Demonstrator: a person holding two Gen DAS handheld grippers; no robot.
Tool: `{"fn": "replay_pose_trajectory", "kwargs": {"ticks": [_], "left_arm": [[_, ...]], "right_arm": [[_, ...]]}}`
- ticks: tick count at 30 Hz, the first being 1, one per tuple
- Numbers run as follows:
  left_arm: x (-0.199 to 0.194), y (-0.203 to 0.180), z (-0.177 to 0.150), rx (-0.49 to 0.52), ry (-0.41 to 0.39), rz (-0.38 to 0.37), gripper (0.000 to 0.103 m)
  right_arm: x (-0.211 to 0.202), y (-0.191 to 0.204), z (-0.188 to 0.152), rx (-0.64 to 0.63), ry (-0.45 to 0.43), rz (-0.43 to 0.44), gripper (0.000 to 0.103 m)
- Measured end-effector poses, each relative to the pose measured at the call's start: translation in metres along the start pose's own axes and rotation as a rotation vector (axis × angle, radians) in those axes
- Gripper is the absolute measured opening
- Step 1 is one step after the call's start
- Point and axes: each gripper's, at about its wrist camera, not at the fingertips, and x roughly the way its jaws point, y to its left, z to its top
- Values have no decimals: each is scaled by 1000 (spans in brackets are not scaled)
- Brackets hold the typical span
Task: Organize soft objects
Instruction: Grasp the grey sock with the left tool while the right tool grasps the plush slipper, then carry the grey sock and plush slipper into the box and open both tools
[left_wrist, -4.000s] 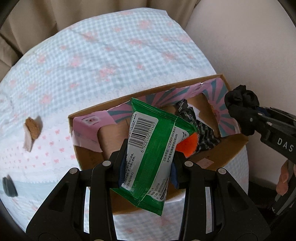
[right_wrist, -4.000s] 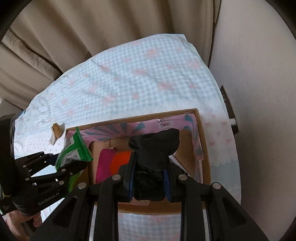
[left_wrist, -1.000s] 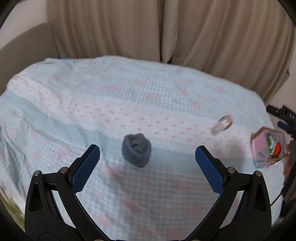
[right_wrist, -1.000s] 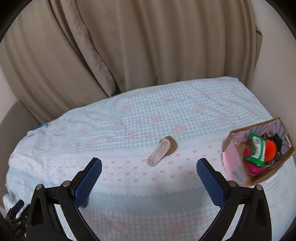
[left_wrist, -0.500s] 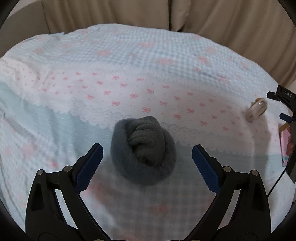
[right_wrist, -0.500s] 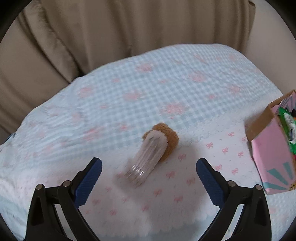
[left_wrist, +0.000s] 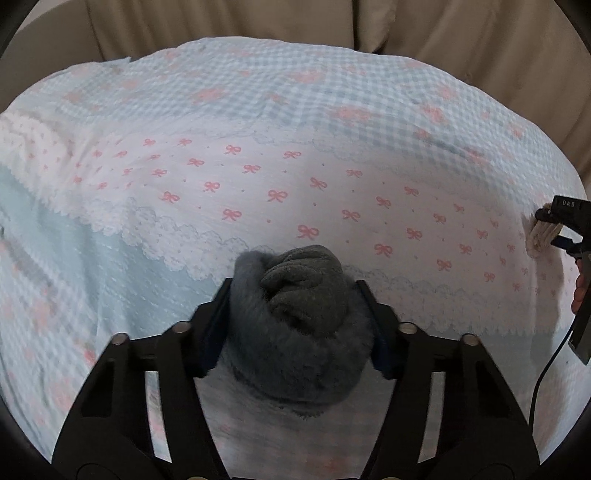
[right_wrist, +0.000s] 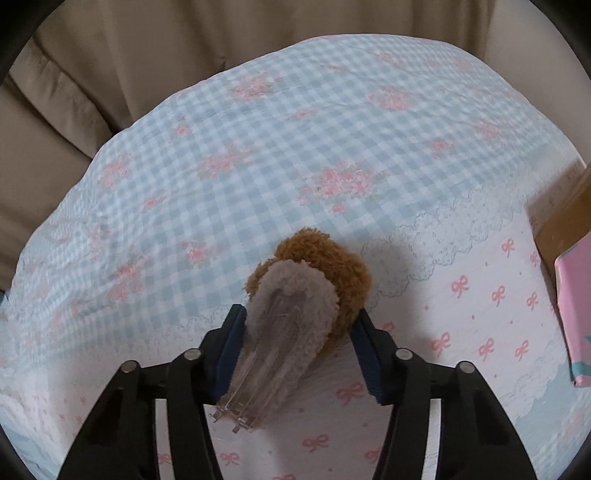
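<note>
A rolled grey sock (left_wrist: 295, 325) lies on the bed cover, and my left gripper (left_wrist: 297, 325) is shut on it, its blue pads pressing both sides. A fuzzy brown and beige hair clip (right_wrist: 295, 325) with a clear plastic clasp lies on the cover in the right wrist view. My right gripper (right_wrist: 299, 343) is shut on it, pads against its left and right sides. The clip also shows in the left wrist view (left_wrist: 541, 234) at the far right, with the right gripper on it.
A light blue and white bed cover (left_wrist: 258, 155) with pink bows spreads under everything. A pink cardboard box (right_wrist: 572, 306) stands at the right edge of the right wrist view. Beige curtains (right_wrist: 184, 44) hang behind the bed.
Both grippers moved down and forward over their objects and closed. The left one went from open around the sock to shut on it; the right one shut on the hair clip.
</note>
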Motion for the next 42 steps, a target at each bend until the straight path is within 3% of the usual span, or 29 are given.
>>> {"fn": "replay_pose_trajectory", "kwargs": {"ticks": [4, 13, 24, 35, 42], "left_arm": [[-3, 0, 3, 16, 2, -6, 45], [-41, -4, 10, 13, -30, -24, 44], [-161, -40, 38, 61, -151, -54, 44], [-298, -132, 39, 132, -242, -100, 44], [-368, -221, 9, 140, -305, -109, 44]], "right_arm": [[-2, -2, 0, 11, 2, 13, 42], [-36, 3, -1, -4, -16, 75, 40], [-167, -6, 2, -42, -79, 186, 40], [-317, -54, -4, -164, -161, 314, 40], [-384, -130, 5, -225, -189, 394, 40]]}}
